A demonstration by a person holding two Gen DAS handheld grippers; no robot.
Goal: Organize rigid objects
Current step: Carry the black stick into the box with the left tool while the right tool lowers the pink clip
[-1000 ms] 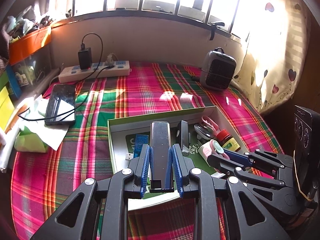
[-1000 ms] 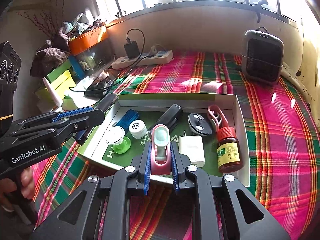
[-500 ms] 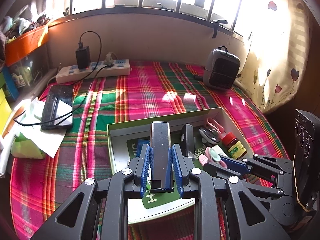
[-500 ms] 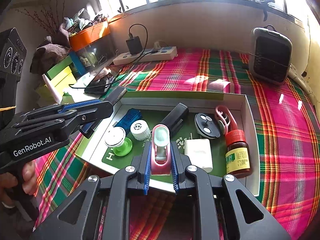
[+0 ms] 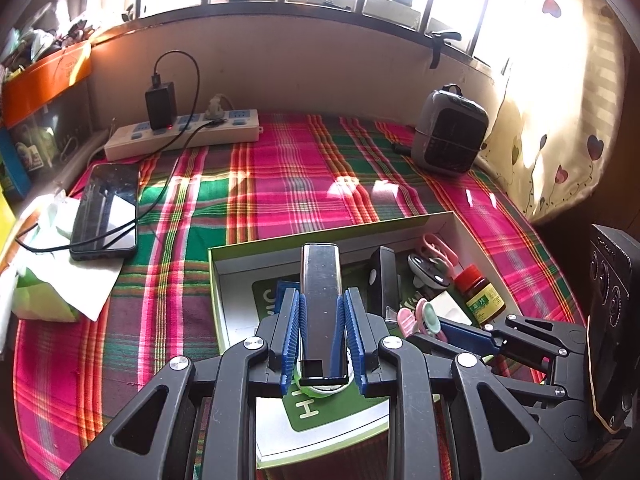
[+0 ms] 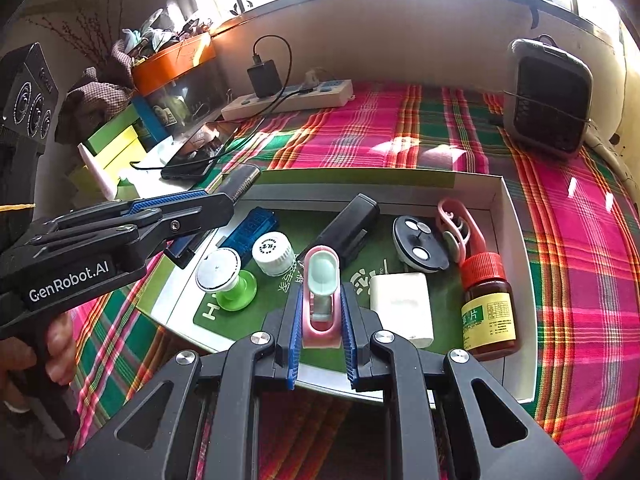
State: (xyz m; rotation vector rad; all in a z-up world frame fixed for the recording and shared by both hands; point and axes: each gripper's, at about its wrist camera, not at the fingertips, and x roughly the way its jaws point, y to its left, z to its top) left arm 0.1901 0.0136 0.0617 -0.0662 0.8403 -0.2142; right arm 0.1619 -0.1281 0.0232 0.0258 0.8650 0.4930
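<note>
Plaid-clothed table (image 5: 304,184) under box (image 5: 320,236), phone (image 5: 106,210), power strip (image 5: 180,134), heater (image 5: 450,138).

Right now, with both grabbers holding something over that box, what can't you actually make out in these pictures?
- Left wrist view: the green-and-white stand is mostly hidden under the black bar in the left gripper.
- Right wrist view: the brown bottle's label print is too small to read.
- Right wrist view: the box's near rim is covered by the right gripper holding the pink clip.

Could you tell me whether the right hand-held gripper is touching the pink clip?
Touching: the right wrist view shows the right hand-held gripper clamping the pink clip between both blue pads.
</note>
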